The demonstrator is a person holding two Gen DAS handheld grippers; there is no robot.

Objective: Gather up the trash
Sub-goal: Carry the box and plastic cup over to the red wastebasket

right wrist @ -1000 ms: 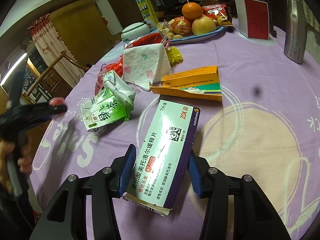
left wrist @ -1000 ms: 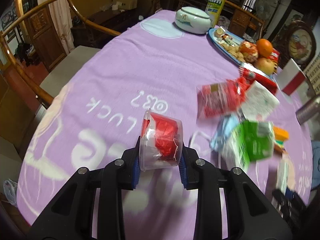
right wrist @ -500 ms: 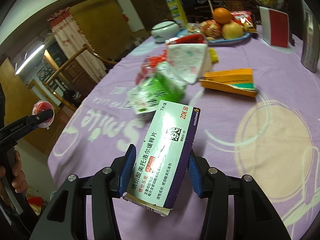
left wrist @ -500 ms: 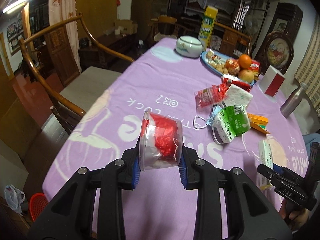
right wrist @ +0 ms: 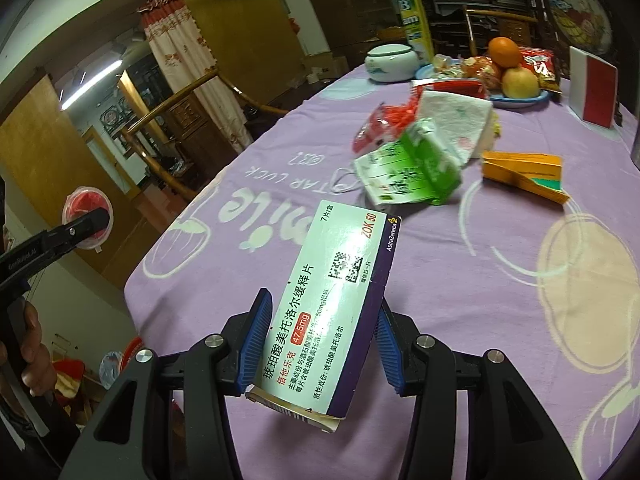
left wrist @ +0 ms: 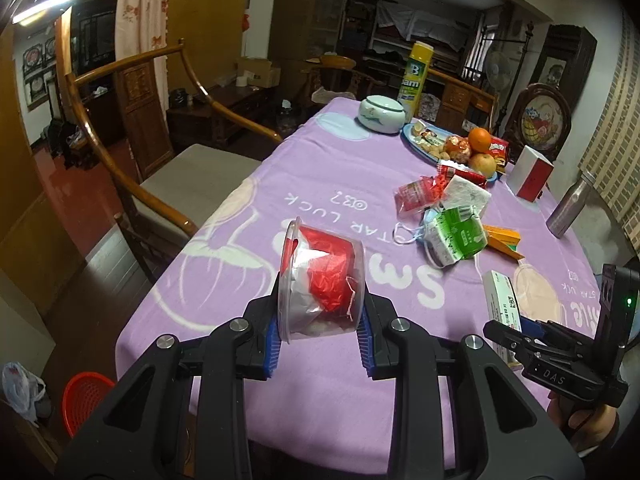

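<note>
Left hand-held gripper [left wrist: 320,338]: clenched on a clear plastic cup [left wrist: 322,282] stuffed with red and white wrapper, held on its side above the near edge of the surface [left wrist: 320,168]. Right hand-held gripper [right wrist: 322,344]: grasping a medicine box [right wrist: 332,304] across its width, raised over the purple cloth.

Recommended handling — carry both items level to the red basket [left wrist: 86,400] on the floor at the left, the likely bin. Keep the cup's open mouth away from the downward side so the wrapper stays inside. Release only when directly above the basket.

Legible markings: the box reads "ZOK 50", "47.5mg", "AstraZeneca"; the cloth reads "STAR LUCK" — upside down from here.
</note>
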